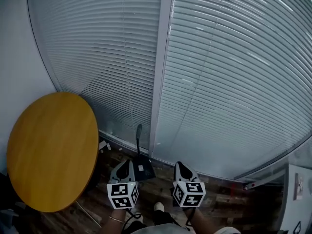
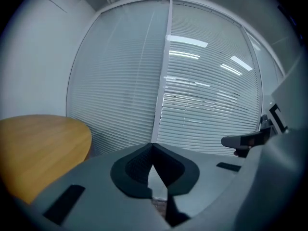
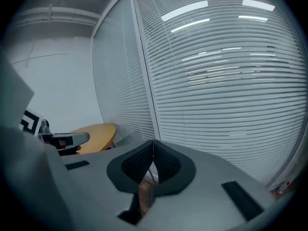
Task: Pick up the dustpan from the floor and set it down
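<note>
White blinds fill nearly the whole head view, slats shut, running down to the floor across the top and right of the frame. A pale post splits them down the middle. In both gripper views the same blinds take up the background, with strip lights reflected high in them.

At the left of the head view stands a round yellow-wood table, its top bare. It shows again at the lower left of the left gripper view and as a small disc at mid-left of the right gripper view.

A strip of dark wood floor curves along the bottom of the head view.

The dustpan sits on that floor at the foot of the post, bottom centre of the frame. It is dark, and its thin handle stands up against the blinds.

The left gripper is just left of the pan; whether it touches I cannot tell. Its jaws are clenched tip to tip with nothing in them, as its own view shows. The right gripper is to the pan's right, a little apart from it. Its jaws are also pressed together and empty.

A pale shoe toe pokes out between the two marker cubes at the bottom edge.
</note>
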`<state>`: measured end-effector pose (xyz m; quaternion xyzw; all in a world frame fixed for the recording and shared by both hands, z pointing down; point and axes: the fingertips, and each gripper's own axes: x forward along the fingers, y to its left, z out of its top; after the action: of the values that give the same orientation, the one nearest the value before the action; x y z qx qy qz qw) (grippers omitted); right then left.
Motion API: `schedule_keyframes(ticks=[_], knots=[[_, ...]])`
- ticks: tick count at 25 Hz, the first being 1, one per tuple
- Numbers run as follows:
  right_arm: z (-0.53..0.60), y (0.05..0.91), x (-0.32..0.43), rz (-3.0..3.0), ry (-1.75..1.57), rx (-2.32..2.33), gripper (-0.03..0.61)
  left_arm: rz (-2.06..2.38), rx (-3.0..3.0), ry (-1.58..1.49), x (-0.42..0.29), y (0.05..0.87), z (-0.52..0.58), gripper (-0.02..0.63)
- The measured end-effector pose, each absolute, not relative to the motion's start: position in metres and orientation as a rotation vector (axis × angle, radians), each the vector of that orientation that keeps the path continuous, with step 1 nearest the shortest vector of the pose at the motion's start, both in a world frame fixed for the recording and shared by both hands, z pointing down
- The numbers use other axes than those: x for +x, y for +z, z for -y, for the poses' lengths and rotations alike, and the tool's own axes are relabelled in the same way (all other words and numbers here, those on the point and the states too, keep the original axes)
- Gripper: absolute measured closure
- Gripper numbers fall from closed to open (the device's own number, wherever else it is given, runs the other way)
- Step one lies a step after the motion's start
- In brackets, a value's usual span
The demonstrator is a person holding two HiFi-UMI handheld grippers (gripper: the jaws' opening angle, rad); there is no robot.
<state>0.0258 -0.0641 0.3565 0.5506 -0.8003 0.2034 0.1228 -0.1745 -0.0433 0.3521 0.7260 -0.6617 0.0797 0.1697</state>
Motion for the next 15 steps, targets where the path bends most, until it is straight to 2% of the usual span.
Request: schedule_keyframes(ticks=[15], knots=[[0.073, 0.446, 0.021, 2.207, 0.700, 1.558, 0.546, 1.845, 1.974, 0.331, -0.184, 0.438, 0.056, 0.609]])
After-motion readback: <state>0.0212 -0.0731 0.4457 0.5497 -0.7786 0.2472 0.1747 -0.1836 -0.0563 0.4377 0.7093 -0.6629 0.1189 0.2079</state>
